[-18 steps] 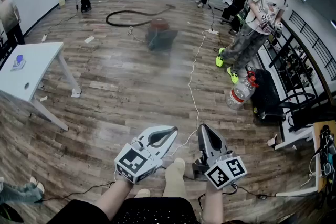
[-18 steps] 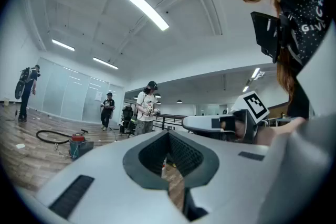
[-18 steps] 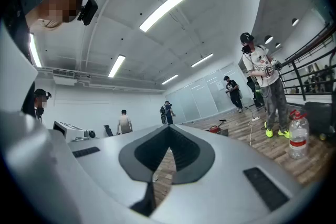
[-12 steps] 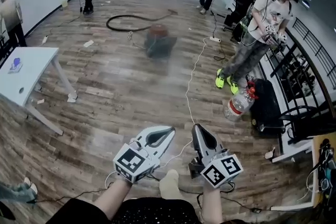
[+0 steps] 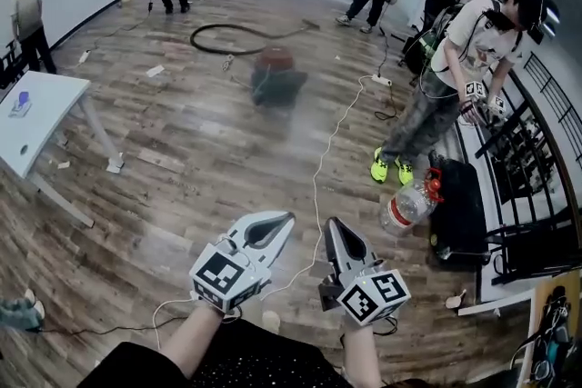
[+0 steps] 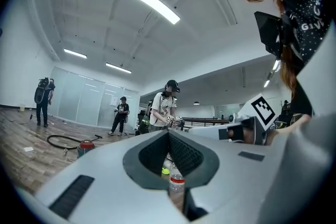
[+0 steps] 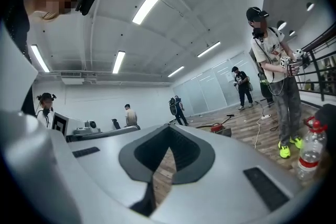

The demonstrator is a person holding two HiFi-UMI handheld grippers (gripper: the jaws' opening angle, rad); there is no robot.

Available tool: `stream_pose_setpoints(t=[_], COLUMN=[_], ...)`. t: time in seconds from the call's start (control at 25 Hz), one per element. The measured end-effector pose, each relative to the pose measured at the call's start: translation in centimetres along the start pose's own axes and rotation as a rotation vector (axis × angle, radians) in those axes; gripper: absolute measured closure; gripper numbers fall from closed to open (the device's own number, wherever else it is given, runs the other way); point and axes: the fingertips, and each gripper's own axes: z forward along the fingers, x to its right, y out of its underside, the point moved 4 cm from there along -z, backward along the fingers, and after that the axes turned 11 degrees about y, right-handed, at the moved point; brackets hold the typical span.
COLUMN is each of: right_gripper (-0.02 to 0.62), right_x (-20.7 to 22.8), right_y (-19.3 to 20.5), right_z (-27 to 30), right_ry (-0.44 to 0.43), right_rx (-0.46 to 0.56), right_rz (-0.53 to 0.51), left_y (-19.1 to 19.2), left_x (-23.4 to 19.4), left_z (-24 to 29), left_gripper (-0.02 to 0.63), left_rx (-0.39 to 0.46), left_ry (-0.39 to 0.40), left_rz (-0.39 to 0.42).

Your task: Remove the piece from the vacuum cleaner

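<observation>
A red-topped vacuum cleaner (image 5: 275, 75) stands on the wooden floor far ahead, with its black hose (image 5: 227, 34) curled behind it; it also shows small in the left gripper view (image 6: 85, 146) and the right gripper view (image 7: 219, 128). My left gripper (image 5: 287, 219) and right gripper (image 5: 328, 223) are held side by side in front of me, level, both shut with nothing between the jaws. They are several steps short of the vacuum.
A white cable (image 5: 318, 168) runs along the floor from near my grippers toward a power strip. A plastic bottle (image 5: 406, 205) and black bag (image 5: 456, 209) lie to the right beside a person in green shoes (image 5: 455, 68). A white table (image 5: 32, 127) stands left. Other people stand at the back.
The view has moved forward across the floor toward the vacuum; the table and bottle have slid back toward me. Both grippers keep their pose and stay shut.
</observation>
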Motion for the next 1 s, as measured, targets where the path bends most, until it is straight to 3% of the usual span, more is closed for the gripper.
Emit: stream_pose_setpoints(t=[0.28, 0.52, 1.0], right_gripper=[0.586, 0.586, 0.586], right_x=[4.2, 7.6, 15.0], right_y=[-0.4, -0.5, -6.4], right_z=[2.8, 9.3, 33.8], right_ry=[-0.013, -0.034, -0.1], right_rx=[-0.017, -0.043, -0.027], right_rz=[0.051, 0.047, 0.019], left_y=[0.3, 1.2, -0.9], left_x=[-3.6, -9.0, -31.7], left_z=[4.0, 8.7, 19.8], left_gripper=[0.598, 0.598, 0.598], left_rx=[-0.023, -0.018, -0.02], left_ry=[-0.022, -0.006, 0.0], left_rz=[-0.024, -0.029, -0.035])
